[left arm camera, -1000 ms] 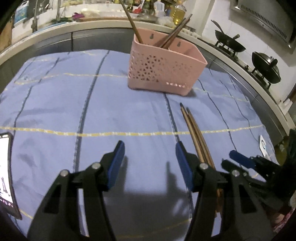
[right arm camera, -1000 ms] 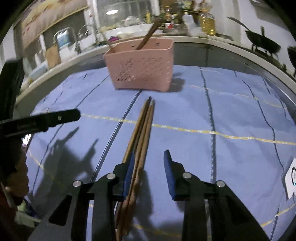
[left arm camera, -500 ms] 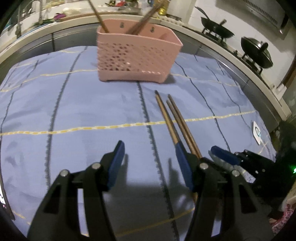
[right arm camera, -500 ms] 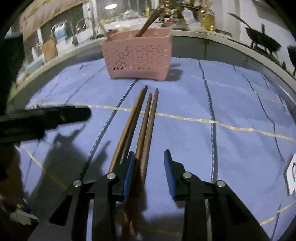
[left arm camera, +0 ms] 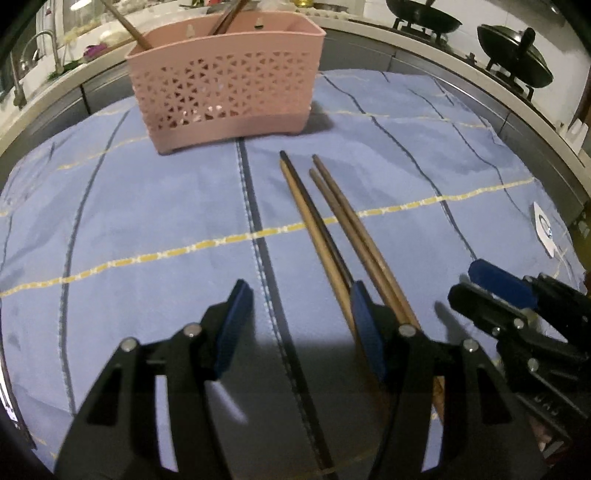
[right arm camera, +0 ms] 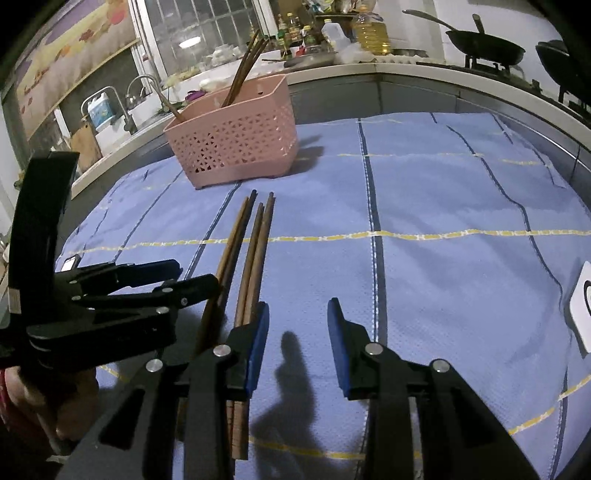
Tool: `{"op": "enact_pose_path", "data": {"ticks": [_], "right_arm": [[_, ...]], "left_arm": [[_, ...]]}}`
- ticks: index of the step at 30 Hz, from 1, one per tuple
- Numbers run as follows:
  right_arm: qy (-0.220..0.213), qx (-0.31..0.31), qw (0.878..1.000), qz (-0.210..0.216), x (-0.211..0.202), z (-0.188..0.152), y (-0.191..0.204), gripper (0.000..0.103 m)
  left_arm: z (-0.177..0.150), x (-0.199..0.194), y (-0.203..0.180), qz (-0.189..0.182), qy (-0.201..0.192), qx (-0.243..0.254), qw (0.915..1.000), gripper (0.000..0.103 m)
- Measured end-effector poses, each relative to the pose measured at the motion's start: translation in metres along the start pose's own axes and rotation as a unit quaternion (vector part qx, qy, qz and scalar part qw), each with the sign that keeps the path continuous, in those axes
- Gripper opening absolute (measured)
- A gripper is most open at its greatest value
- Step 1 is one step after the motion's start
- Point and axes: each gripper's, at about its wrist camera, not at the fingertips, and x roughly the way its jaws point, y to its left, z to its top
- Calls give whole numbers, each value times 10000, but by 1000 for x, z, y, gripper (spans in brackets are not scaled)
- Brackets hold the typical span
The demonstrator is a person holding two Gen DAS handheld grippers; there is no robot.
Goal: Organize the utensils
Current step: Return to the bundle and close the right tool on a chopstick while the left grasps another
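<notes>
Several brown wooden chopsticks (left arm camera: 332, 225) lie side by side on the blue checked cloth (left arm camera: 147, 206), pointing at a pink perforated basket (left arm camera: 229, 85) that holds more chopsticks (left arm camera: 221, 22). My left gripper (left arm camera: 301, 317) hovers open over bare cloth, and its right finger (left arm camera: 365, 325) covers the near part of the loose chopsticks. My right gripper (left arm camera: 491, 291) shows at the right edge. In the right wrist view the right gripper (right arm camera: 297, 332) is open over bare cloth, with the chopsticks (right arm camera: 251, 251) passing under its left finger. The left gripper (right arm camera: 177, 277) reaches in beside them. The basket (right arm camera: 236, 144) stands beyond.
A white tag (left arm camera: 543, 229) lies on the cloth at the right. A curved counter edge (right arm camera: 461, 74) rings the cloth, with black woks (left arm camera: 513, 59) on a stove, bottles (right arm camera: 373, 29) and a sink tap (right arm camera: 140, 92) behind it.
The left gripper has slid right and nearer, so the basket looms larger and the chopsticks now sit at its right finger. The right gripper has shifted slightly, so the chopsticks lie under its left finger.
</notes>
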Motion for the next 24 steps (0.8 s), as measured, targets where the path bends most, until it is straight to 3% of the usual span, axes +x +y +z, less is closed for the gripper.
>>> {"op": "enact_pose_path", "data": {"ticks": [8,12,15,24], "right_arm": [[-36,-59,9999,90,2,-1,4,33],[4,-157,9998,144,6,-2,9,33],[37,-195,9996,181,8,-3,13,33],[77,-540,9985,-24,23,-1,28,33]], "left_arm": [[0,0,-4,280,50,4,9996,55],[0,4,-13,483,23,239,9985,51],[-1,2,-8,456,-5,278,9986,40],[-12,-13,24,424,-56,119,9990,42]]}}
